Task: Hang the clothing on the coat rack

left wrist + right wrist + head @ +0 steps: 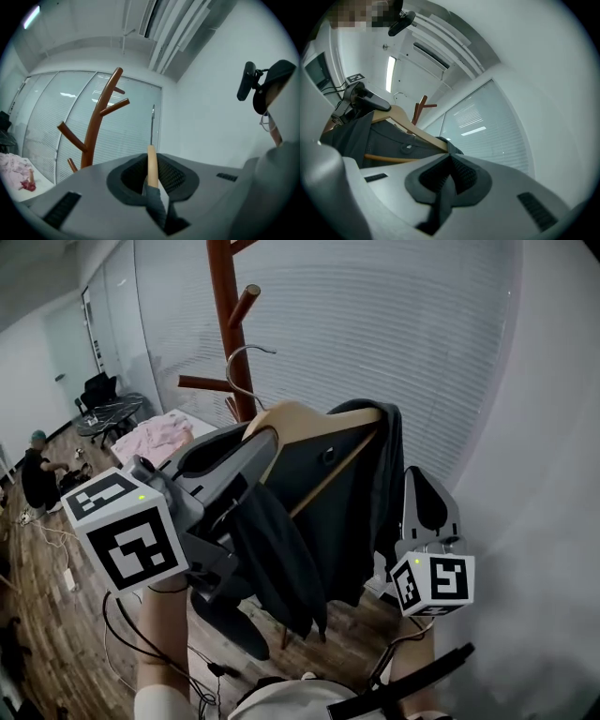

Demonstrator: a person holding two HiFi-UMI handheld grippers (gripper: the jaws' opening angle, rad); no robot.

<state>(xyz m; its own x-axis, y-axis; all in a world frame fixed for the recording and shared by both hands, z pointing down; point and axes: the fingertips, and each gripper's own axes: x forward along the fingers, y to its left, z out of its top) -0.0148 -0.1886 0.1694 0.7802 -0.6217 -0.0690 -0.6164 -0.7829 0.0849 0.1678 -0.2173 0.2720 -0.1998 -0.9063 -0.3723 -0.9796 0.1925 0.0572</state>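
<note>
- Our left gripper (249,457) (152,183) has its jaws closed on the left end of a pale wooden clothes hanger (314,420) (151,164), with a fold of dark cloth pinched in beside the wood.
- Our right gripper (424,486) (449,180) is clamped on a strip of the dark grey garment (352,512) (389,140), right where the hanger's (401,117) right end meets the jaw tips.
- The garment hangs over the hanger's shoulders. One sleeve drops below the left gripper and the body falls along the right end.
- The hanger's thin metal hook (241,367) (153,123) points up, just beside the post of the reddish-brown wooden coat rack (225,306) (96,126) (421,105). We cannot tell whether it touches a peg.
- The rack's angled pegs stick out on both sides of its post.
- Behind the rack, grey slatted blinds (375,334) cover a wide window, and a plain white wall closes the right side.
- Below us is a brown wood-plank floor (56,615) with cables across it.
- At the far left, a pink cloth (157,437) lies on a white surface, black chairs (98,390) stand behind it, and a person (37,479) sits low near the floor's left edge.
</note>
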